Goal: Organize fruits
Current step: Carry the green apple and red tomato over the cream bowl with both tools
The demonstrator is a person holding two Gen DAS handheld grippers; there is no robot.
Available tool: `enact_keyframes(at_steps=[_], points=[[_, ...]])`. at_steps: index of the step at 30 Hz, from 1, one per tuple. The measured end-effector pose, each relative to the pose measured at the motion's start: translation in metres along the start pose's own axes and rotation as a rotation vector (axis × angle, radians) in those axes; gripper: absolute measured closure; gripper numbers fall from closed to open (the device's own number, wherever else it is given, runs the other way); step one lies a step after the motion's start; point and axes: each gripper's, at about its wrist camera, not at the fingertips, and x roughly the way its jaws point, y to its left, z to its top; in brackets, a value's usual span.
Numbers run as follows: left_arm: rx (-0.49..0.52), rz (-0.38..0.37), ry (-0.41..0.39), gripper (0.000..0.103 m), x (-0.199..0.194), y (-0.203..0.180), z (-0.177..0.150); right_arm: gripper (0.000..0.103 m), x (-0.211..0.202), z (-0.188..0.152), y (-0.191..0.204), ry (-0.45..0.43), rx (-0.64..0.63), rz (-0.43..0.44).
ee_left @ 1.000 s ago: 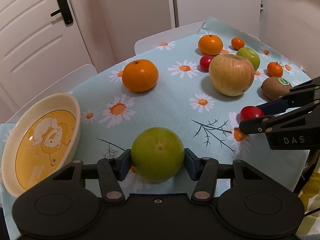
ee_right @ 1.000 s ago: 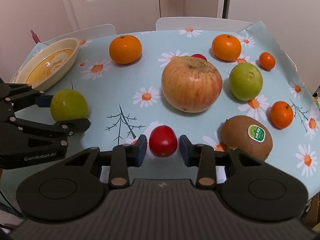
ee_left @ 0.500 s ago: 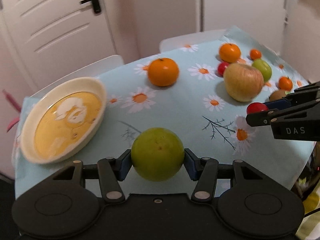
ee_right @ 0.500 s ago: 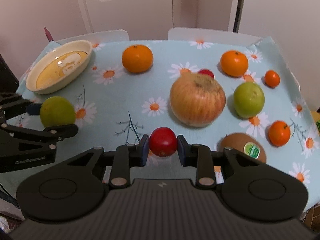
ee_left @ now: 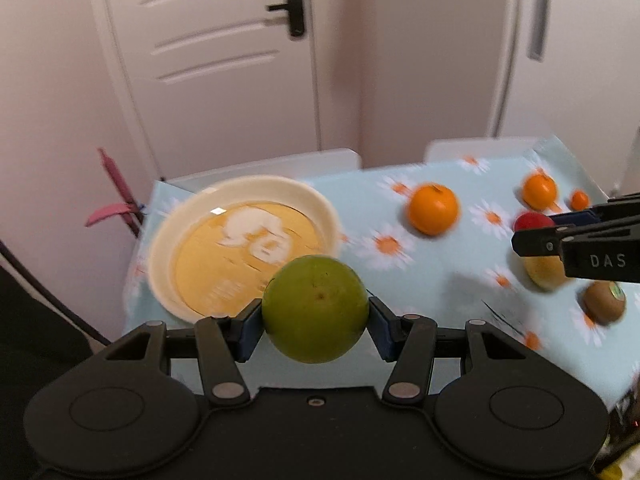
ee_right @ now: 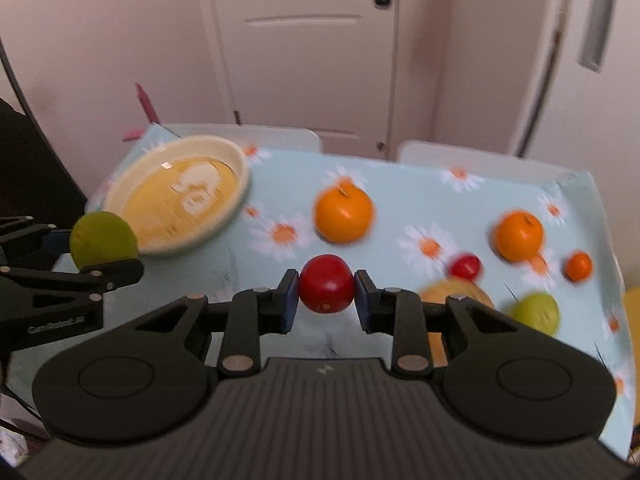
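Both fruits now lifted off tablecloth (ee_right: 400,200). My left gripper (ee_left: 315,322) clamps green fruit (ee_left: 315,309), carried up beside bowl (ee_left: 240,188) near rim. My right gripper (ee_right: 326,295) pinches red fruit (ee_right: 326,284), right of bowl. Drop-off next, likely.

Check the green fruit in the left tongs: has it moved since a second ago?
Yes. The green fruit, clamped in the left tongs, has been lifted off the tablecloth and carried toward the cream bowl, now overlapping its near rim.
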Motion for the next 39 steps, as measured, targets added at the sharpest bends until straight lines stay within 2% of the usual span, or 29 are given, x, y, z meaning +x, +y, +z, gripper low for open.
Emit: enact_keyframes(at_steps=[9,18,28,35,37,38,39], points=[[-0.030,0.093,-0.035,0.044,0.017,0.051,0.040,0.059,0.030,0.067,0.040,-0.040,-0.044,0.107],[-0.046,0.107,-0.016,0.044,0.071,0.088,0.065,0.059,0.090,0.110,0.069,-0.019,-0.068,0.152],[-0.022,0.093,0.049,0.044,0.144,0.093,0.069,0.059,0.148,0.124,0.076,0.029,-0.080,0.144],[-0.006,0.080,0.066,0.043,0.160,0.094,0.072,0.059,0.160,0.123,0.074,0.042,-0.072,0.147],[0.010,0.093,0.043,0.032,0.156,0.091,0.072,0.059,0.159,0.123,0.073,0.042,-0.071,0.149],[0.018,0.101,0.028,0.020,0.152,0.090,0.072,0.059,0.159,0.124,0.073,0.042,-0.071,0.150],[0.025,0.106,0.017,0.014,0.148,0.089,0.072,0.059,0.158,0.125,0.073,0.042,-0.072,0.153]])
